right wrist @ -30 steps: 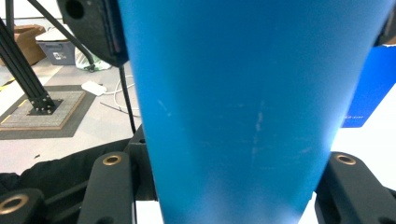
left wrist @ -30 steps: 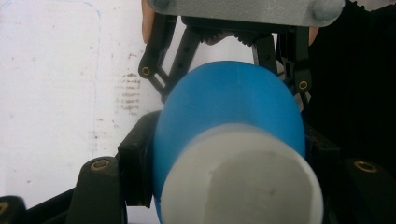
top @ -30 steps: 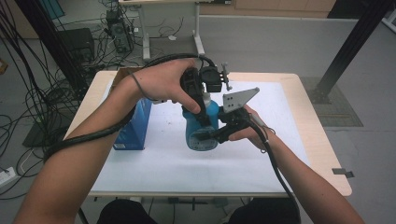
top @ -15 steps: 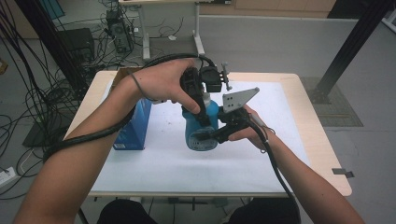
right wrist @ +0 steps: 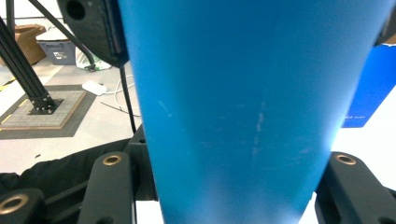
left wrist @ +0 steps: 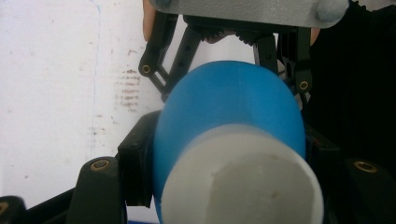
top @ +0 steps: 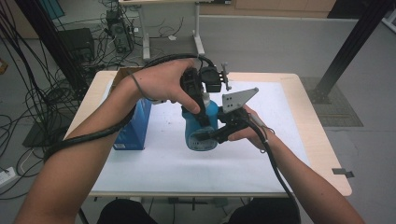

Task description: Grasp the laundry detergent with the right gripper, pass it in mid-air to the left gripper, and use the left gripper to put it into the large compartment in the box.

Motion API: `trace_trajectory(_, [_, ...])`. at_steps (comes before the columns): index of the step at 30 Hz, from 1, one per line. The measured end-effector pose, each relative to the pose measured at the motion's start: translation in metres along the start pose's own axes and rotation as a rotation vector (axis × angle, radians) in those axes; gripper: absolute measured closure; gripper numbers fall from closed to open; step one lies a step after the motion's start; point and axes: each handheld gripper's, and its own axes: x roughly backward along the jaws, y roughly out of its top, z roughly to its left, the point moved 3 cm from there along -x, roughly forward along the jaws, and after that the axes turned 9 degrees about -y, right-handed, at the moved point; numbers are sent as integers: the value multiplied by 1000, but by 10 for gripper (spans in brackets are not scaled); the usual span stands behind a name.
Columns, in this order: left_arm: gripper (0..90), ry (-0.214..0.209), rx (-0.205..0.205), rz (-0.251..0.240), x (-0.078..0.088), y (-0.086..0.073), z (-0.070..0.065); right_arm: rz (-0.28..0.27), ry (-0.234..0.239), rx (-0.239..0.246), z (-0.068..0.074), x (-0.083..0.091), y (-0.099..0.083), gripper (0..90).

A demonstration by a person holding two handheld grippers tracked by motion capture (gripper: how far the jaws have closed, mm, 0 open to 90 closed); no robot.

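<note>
A blue bottle (top: 194,135) with a white cap (left wrist: 243,182) stands upright on the white mat (top: 154,163) at the table's middle. My left gripper (top: 203,122) reaches down from above and is shut on the bottle's upper part just below the cap, a black pad on each side in the left gripper view (left wrist: 229,156). My right gripper (top: 206,136) comes in from the right, level, and is shut on the bottle's lower body (right wrist: 233,116), which sits between its jaws (right wrist: 233,186). The grey plate and linkage of the right gripper (left wrist: 229,74) appear beyond the bottle.
A blue carton (top: 135,126) stands on the mat just left of the bottle, also seen at the right edge as a blue carton (right wrist: 369,88). The wooden table edge (top: 327,149) lies to the right. Cables and a black frame post (top: 345,51) are on the floor behind.
</note>
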Motion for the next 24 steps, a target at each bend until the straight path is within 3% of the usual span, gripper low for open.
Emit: trace_trajectory(24, [372,13,10,2,2,-3,2,-25,-6,-11,-1,-4,0,427])
